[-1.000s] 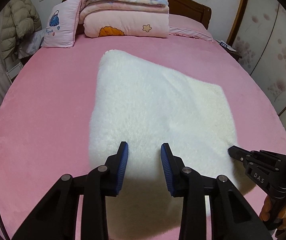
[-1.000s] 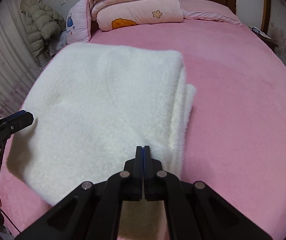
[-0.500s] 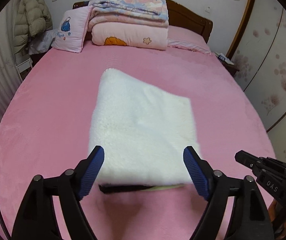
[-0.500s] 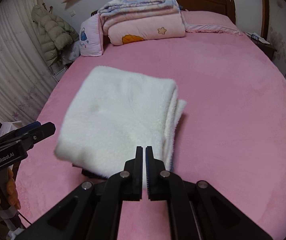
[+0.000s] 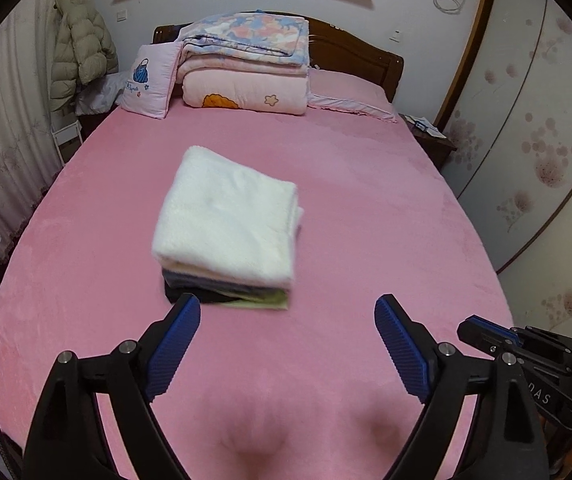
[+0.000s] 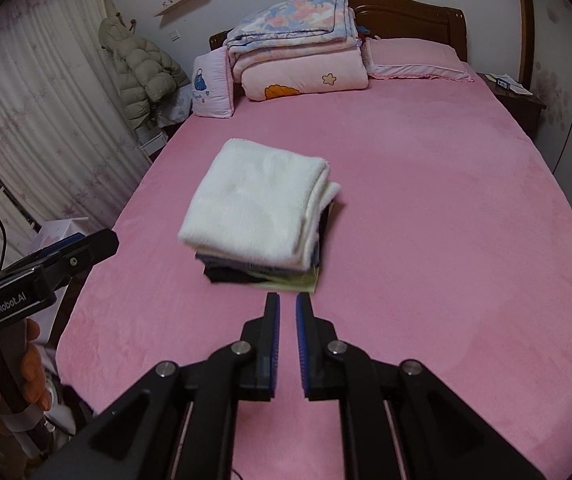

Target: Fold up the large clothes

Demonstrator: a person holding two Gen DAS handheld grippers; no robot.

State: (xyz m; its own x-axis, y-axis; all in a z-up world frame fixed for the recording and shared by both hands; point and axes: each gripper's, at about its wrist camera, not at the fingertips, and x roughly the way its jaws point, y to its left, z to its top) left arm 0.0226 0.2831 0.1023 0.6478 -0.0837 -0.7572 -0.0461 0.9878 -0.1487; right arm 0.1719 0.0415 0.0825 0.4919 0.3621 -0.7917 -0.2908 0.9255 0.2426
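Observation:
A folded white fleece garment (image 5: 229, 220) (image 6: 257, 196) lies on top of a small stack of folded clothes (image 5: 225, 294) (image 6: 261, 274) in the middle of the pink bed (image 5: 366, 220). My left gripper (image 5: 287, 302) hovers above the bed in front of the stack, its jaws wide and still opening, with nothing between them. My right gripper (image 6: 287, 297) is also raised short of the stack. Its jaws are opening, a narrow gap shows, and they hold nothing. Each gripper also appears at the edge of the other's view: right gripper (image 5: 486, 330), left gripper (image 6: 85, 244).
Folded quilts (image 5: 245, 68) and a pink pillow (image 5: 147, 80) sit at the headboard. A puffy jacket (image 5: 79, 48) hangs at the left by the curtains. A nightstand (image 5: 426, 136) stands at the right. A person's hand (image 6: 33, 376) holds the left gripper's handle.
Both grippers have pulled back and up from the white garment, which now lies folded on the stack. The left jaws spread wide; the right jaws parted slightly.

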